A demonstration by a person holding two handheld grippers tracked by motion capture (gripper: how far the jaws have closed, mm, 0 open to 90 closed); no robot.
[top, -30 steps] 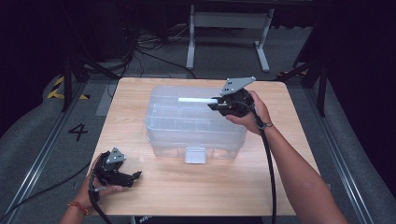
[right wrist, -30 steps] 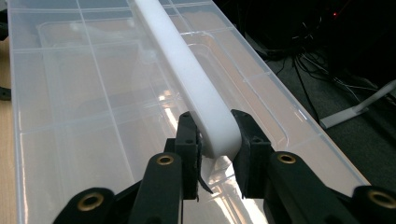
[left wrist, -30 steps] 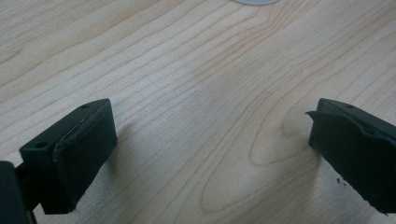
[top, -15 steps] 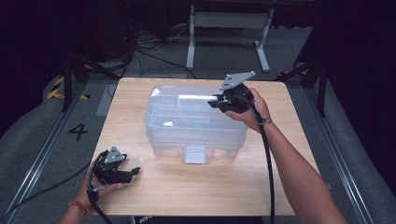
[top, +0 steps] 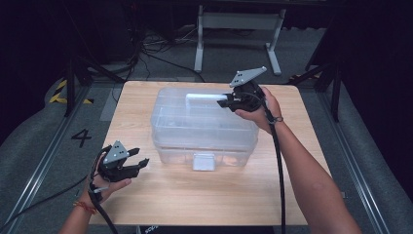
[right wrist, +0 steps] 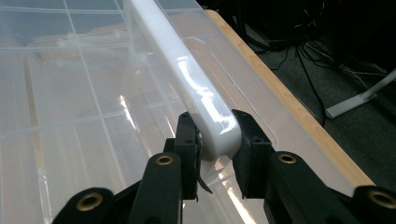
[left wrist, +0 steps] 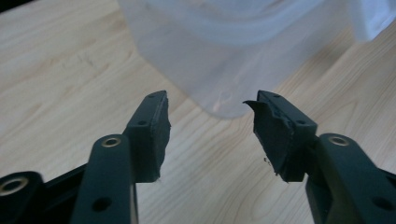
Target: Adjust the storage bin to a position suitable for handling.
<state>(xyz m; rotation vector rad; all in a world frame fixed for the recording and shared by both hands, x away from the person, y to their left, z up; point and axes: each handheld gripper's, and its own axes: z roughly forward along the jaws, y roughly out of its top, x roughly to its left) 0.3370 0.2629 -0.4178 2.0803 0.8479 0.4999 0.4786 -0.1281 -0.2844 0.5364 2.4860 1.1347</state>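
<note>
Near the middle of the high view, a clear plastic box point(top: 202, 126) stands on the wooden worktop point(top: 204, 195), with a white handle point(top: 204, 97) on its lid and a white latch point(top: 203, 161) at its front. At the upper right of the box, the right hand-held gripper point(top: 225, 103) is closed on the end of the handle point(right wrist: 212, 126); its pads press both sides. At the lower left, the left hand-held gripper point(top: 142, 164) is just beside the box corner point(left wrist: 224, 100). Its jaws have just been closing, now about half apart, with nothing between them.
</note>
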